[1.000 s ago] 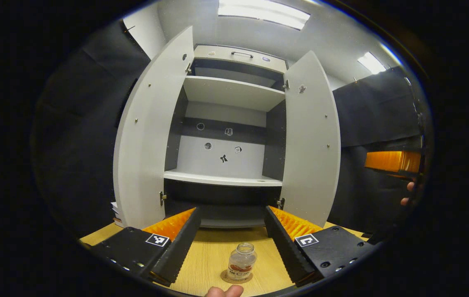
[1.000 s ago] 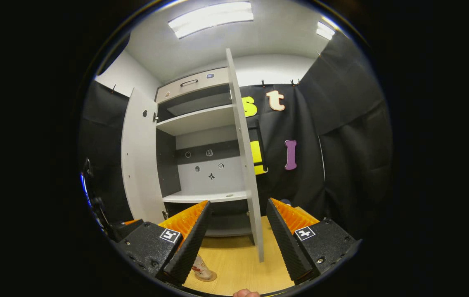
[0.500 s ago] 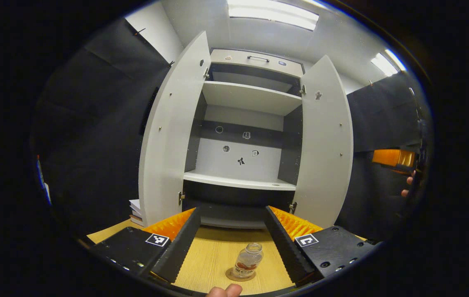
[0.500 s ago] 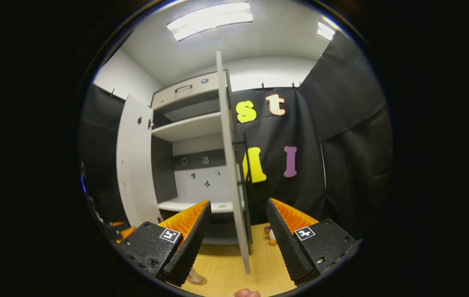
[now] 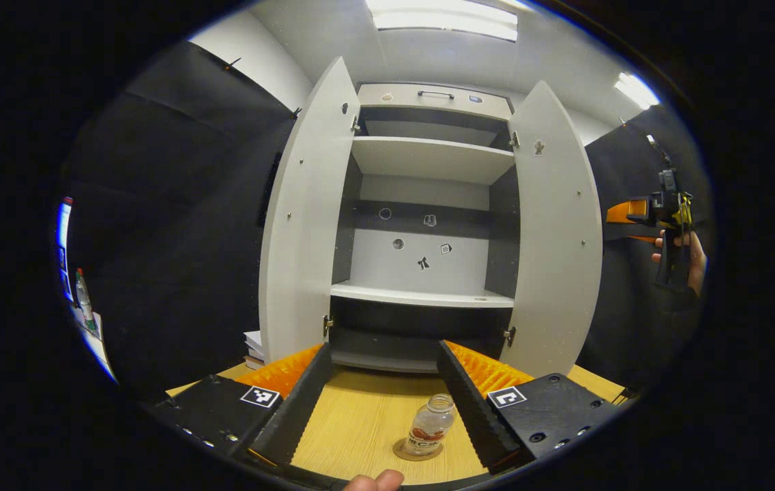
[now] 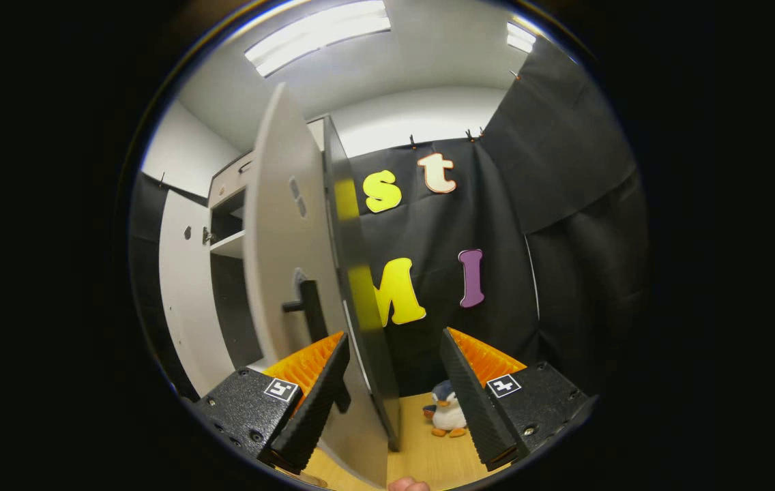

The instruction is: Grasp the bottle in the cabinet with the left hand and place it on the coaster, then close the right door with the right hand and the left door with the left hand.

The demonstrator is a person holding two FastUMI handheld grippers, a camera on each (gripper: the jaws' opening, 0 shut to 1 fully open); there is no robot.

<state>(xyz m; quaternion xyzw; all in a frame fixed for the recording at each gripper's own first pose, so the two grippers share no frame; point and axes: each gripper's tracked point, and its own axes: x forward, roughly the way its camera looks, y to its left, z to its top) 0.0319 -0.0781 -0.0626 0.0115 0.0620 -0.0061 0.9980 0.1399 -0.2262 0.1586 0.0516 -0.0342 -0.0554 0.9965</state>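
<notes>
The bottle [image 5: 430,428] stands upright on the coaster [image 5: 418,451], on the counter [image 5: 360,429] in front of the cabinet [image 5: 428,204], so my first job looks done. It sits low between my left claw [image 5: 383,392] fingers, nearer the right-hand one and just beside it, though I cannot tell whether they touch. That claw is wide, with nothing in it. If I swing it sideways toward the left door [image 5: 305,225] without lifting first, that finger could clip the bottle and tip it off the coaster; it looks light and likely to topple at a small knock.

Both doors stand open in the left gripper view. The right door [image 6: 292,273] is the step in hand, I judge. In the right gripper view its edge rises just ahead of my right claw [image 6: 391,382], which is also wide and carrying nothing, and the door's dark handle [image 6: 309,307] sits on the outer face, just above my left finger [image 6: 312,389]. My risk here is that the door edge runs between my fingers: a push along that line would jam the panel in the claw and not turn it. I would rather press one finger flat on the outer face. A finger could also snag on the handle.

A toy penguin [image 6: 445,412] stands on the counter beyond the door, by the black cloth wall [image 6: 551,239]. It looks out of the door's closing path, but a wide backswing of my right claw might knock it.
</notes>
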